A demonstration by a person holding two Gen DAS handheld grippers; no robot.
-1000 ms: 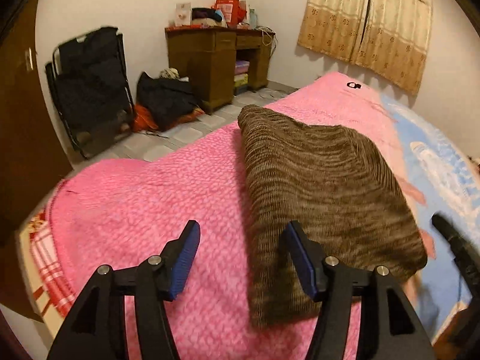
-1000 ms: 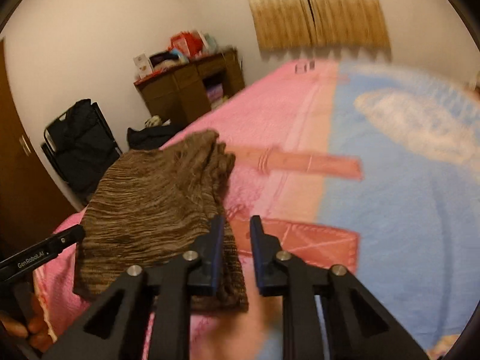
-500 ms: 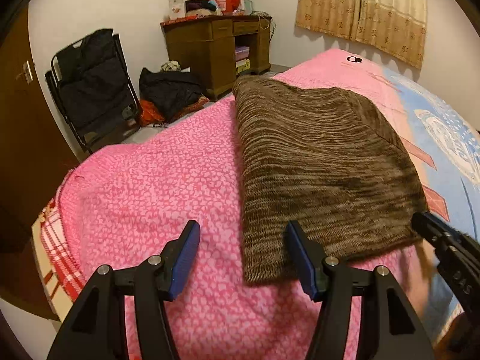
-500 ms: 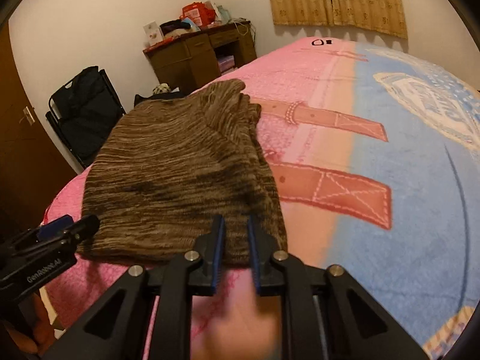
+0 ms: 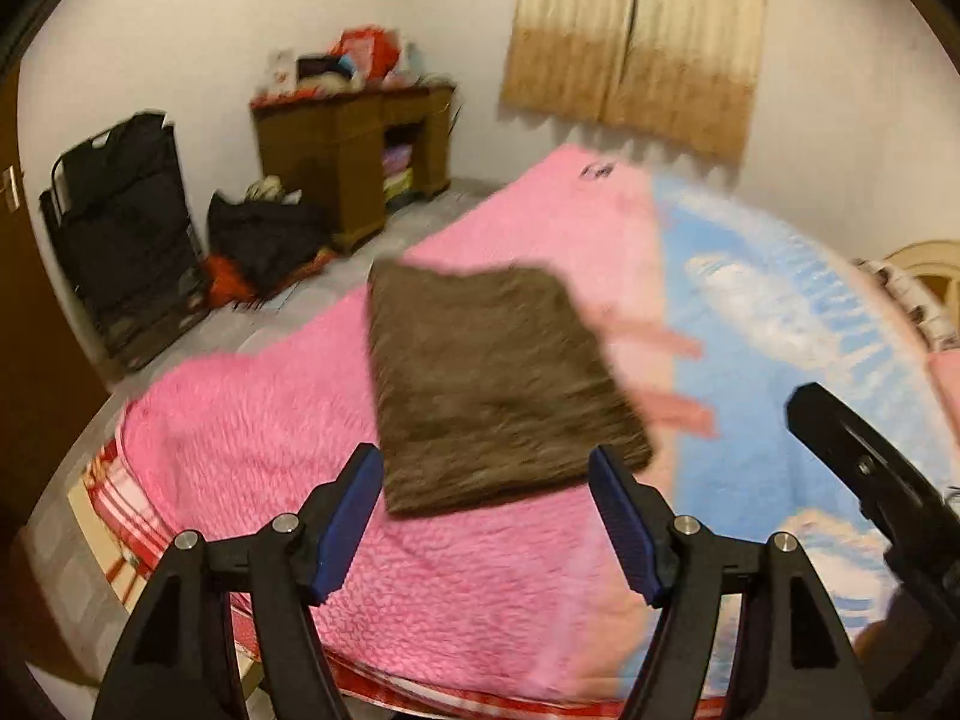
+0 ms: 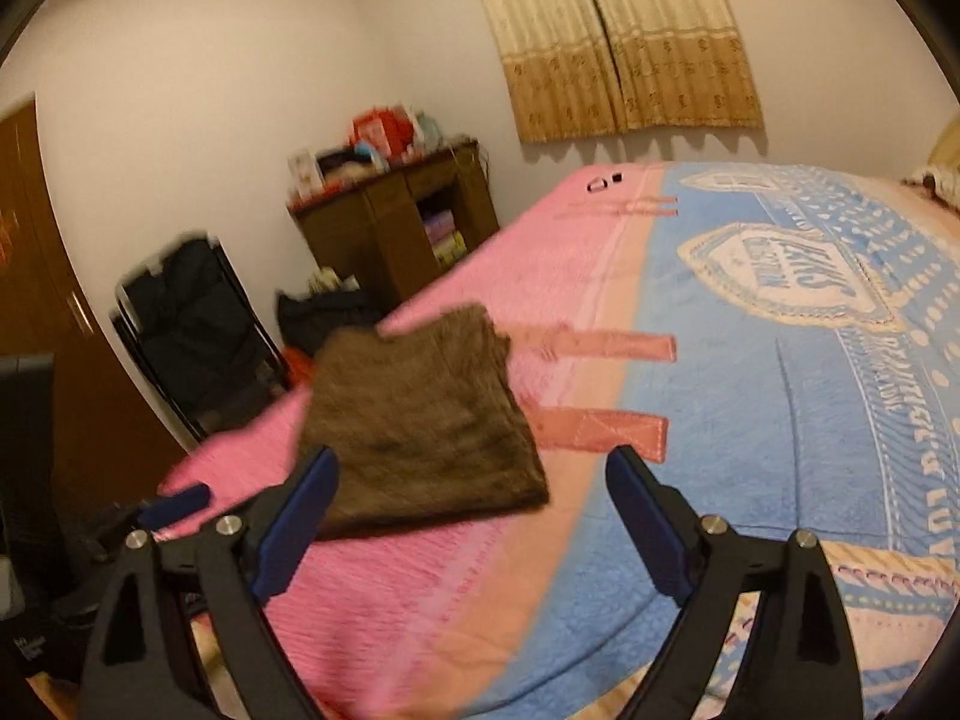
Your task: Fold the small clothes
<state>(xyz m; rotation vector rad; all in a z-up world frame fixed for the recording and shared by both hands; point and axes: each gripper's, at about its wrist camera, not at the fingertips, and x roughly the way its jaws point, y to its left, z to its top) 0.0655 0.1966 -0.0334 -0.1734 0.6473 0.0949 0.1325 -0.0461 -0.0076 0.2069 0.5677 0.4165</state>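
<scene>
a bed (image 5: 252, 450) with a pink and blue blanket (image 6: 750, 420); a folded brown garment (image 5: 492, 384) lies flat on the blanket's pink part.

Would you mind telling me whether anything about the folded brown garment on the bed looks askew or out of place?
Nothing stands out: the brown garment lies flat as a folded rectangle on the pink blanket, and no gripper touches it.

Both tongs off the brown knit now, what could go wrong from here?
1. The folded brown knit lies near the bed's edge, so a nudge might slide it off.
2. Both left tongs and right tongs, which have just been opening, stand empty over the pink blanket; a low regrasp may snag it.
</scene>
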